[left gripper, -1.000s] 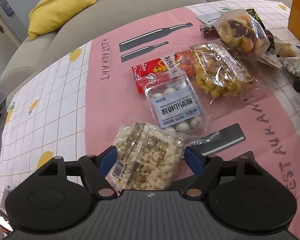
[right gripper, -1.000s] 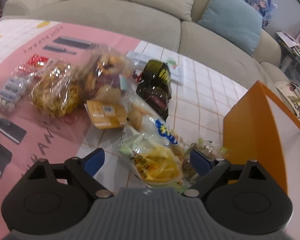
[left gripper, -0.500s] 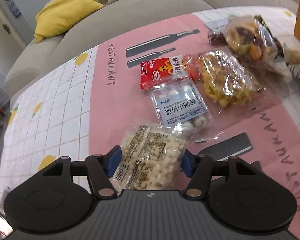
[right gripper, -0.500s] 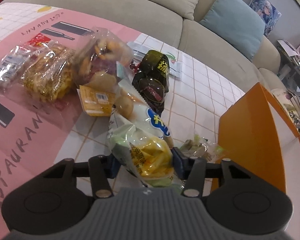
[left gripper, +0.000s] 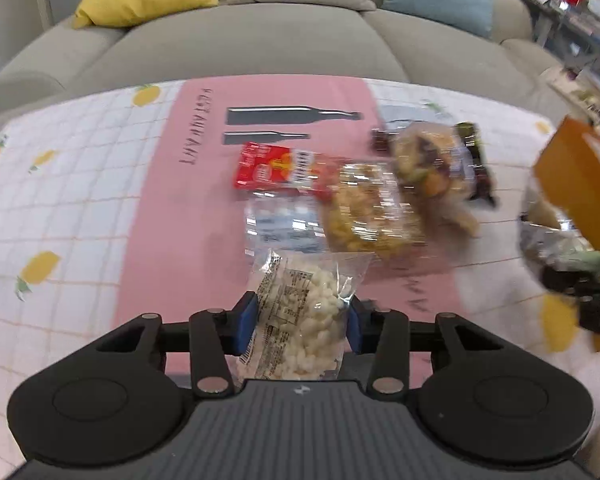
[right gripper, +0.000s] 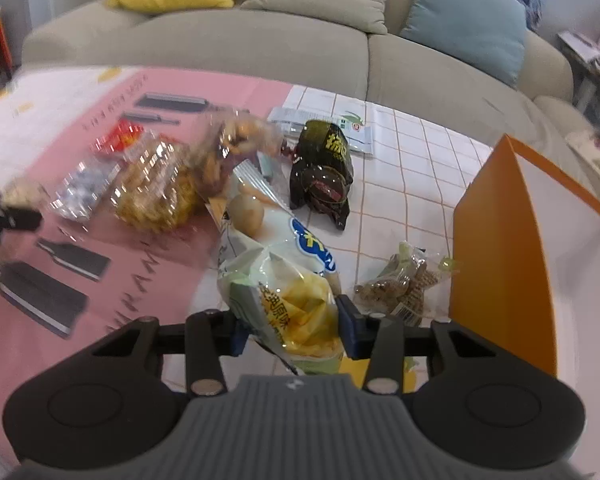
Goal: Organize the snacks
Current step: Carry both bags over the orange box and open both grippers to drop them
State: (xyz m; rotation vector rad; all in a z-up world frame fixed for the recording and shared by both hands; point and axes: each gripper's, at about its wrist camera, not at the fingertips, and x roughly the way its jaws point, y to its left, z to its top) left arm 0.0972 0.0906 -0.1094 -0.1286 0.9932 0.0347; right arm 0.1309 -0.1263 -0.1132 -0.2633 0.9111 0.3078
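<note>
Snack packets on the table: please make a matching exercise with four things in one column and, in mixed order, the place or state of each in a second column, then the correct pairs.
Things:
1. clear bag of white puffs
2. yellow and green snack bag
3. dark green packet
4. orange box

Places or states:
A. stands open at the right edge of the table
B. clamped between the left gripper's blue pads
C. lies on the white checked cloth, in no gripper
D. clamped between the right gripper's blue pads

Pairs: 1-B, 2-D, 3-C, 4-A
</note>
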